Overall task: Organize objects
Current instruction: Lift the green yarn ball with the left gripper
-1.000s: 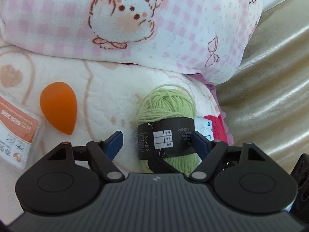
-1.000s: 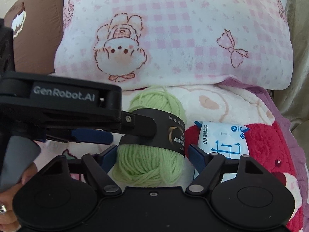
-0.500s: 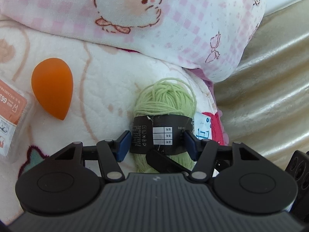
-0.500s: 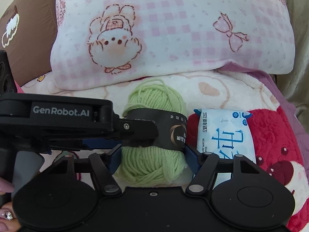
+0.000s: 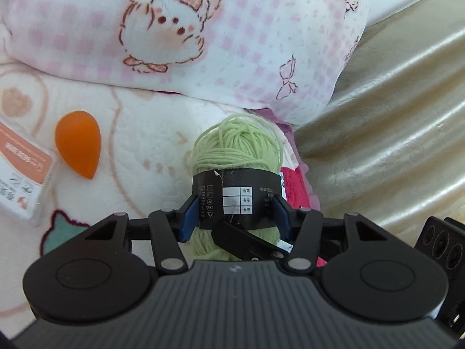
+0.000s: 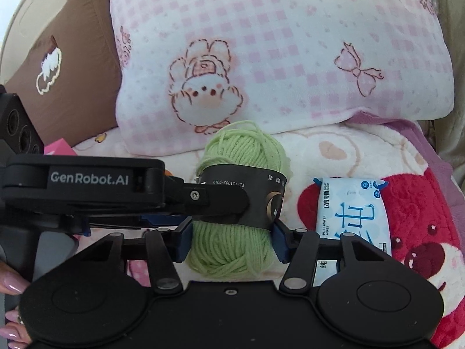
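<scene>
A ball of light green yarn (image 5: pixel 235 145) with a black paper band sits between both grippers above the fluffy white blanket (image 5: pixel 139 151). My left gripper (image 5: pixel 235 213) has its blue pads pressed on the band from both sides, its jaws still closing. My right gripper (image 6: pixel 232 241) squeezes the lower half of the yarn (image 6: pixel 247 148), its jaws closing too. In the right wrist view the left gripper's arm (image 6: pixel 87 179) reaches in from the left. One black right finger (image 5: pixel 247 241) crosses under the yarn in the left wrist view.
An orange teardrop sponge (image 5: pixel 78 142) and a packet with an orange label (image 5: pixel 20 168) lie at the left. A pack of wet wipes (image 6: pixel 353 218) lies at the right on the red bear pattern. A pink checked pillow (image 6: pixel 276 58), a brown pillow (image 6: pixel 58 67) and beige fabric (image 5: pixel 392 131) border the spot.
Both pairs of jaws have narrowed from wide around the yarn to pressing on it. Both grippers have risen a little with the yarn between them.
</scene>
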`<state>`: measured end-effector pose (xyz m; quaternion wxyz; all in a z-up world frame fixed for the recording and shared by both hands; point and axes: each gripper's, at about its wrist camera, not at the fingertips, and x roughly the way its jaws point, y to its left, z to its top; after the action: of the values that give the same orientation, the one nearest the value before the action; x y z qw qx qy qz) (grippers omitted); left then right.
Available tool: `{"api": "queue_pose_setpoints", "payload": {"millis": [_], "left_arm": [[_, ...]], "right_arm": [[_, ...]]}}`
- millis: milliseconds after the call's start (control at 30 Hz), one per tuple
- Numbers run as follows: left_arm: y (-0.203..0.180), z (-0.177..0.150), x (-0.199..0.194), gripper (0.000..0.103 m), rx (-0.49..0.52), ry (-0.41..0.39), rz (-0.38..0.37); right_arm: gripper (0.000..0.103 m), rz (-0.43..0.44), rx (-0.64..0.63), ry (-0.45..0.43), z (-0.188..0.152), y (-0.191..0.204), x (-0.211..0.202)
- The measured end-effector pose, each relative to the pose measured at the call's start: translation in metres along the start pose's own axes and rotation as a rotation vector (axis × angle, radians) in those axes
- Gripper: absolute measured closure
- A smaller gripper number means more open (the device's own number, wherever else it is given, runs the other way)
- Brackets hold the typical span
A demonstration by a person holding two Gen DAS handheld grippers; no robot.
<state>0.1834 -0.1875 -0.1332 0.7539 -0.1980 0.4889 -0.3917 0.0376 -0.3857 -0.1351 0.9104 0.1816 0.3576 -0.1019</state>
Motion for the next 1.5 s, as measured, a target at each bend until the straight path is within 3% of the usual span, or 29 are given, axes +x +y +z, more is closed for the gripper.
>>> {"api": "queue_pose_setpoints", "payload": {"millis": [233,367,567,867,1000,1167,1500], "left_arm": [[-0.008,-0.001,-0.020,0.051,0.004,0.039,0.066],[-0.015,0.002,-0.036,0.050,-0.001,0.106,0.103],[-0.030,-0.003,-0.071,0.050,0.003,0.115,0.097],[-0.056,-0.016,-0.117,0.050,0.050,0.112,0.150],[-0.065,-0.025,-0.135,0.049,0.046,0.103,0.191],[-0.072,-0.036,-0.156,0.049,0.063,0.094,0.199],[-0.070,-0.060,-0.204,0.049,0.070,0.075,0.212]], "right_arm": [[0.043,0.048,0.004,0.040,0.004,0.011,-0.007],[0.043,0.089,-0.008,0.110,0.008,0.021,-0.017],[0.043,0.100,-0.062,0.136,0.010,0.044,-0.045],[0.040,0.117,-0.068,0.128,0.003,0.074,-0.082],[0.039,0.152,0.011,0.129,-0.001,0.080,-0.094],[0.038,0.125,-0.050,0.118,-0.007,0.103,-0.110],[0.036,0.163,-0.110,0.162,-0.014,0.137,-0.132]]}}
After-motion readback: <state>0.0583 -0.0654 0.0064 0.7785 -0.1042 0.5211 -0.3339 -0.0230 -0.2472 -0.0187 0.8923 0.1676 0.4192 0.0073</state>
